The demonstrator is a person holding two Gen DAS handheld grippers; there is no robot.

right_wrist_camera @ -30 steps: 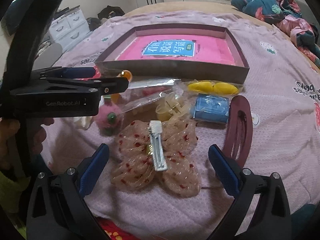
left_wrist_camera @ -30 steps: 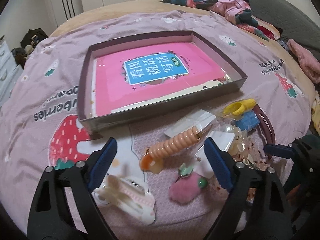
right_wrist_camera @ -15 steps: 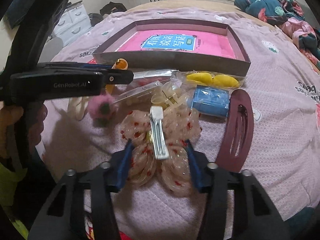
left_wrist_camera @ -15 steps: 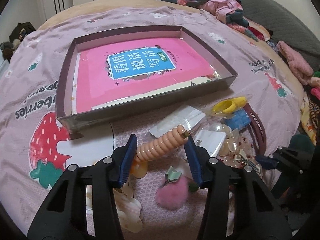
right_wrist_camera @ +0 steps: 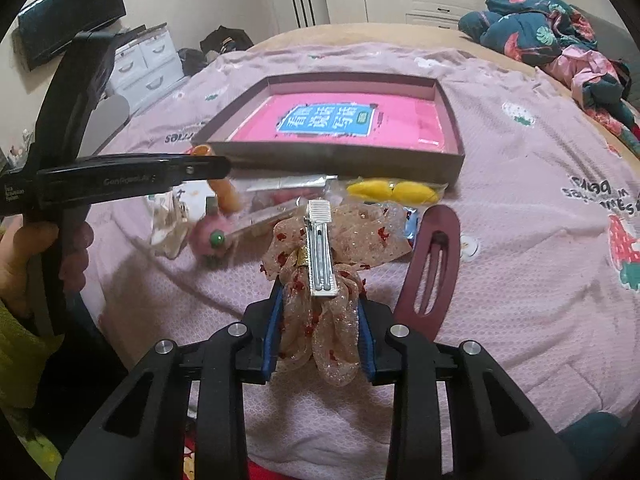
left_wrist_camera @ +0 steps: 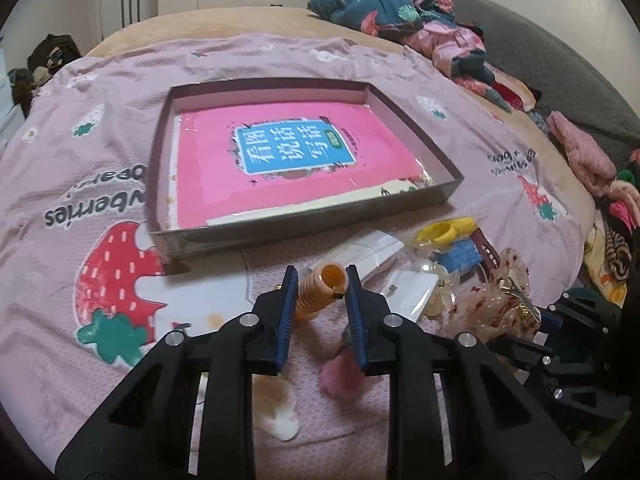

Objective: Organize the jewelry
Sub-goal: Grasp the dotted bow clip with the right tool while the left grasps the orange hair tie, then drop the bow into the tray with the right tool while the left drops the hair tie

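Sheer red-flecked bow clip (right_wrist_camera: 320, 280) bunched between right gripper (right_wrist_camera: 320, 312) fingers.

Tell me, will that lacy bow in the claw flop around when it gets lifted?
Probably yes. The bow is thin see-through mesh, already scrunched between the right claw, so its loops likely droop. The metal clip on it looks stiff and should keep the middle straight. It seems very light.
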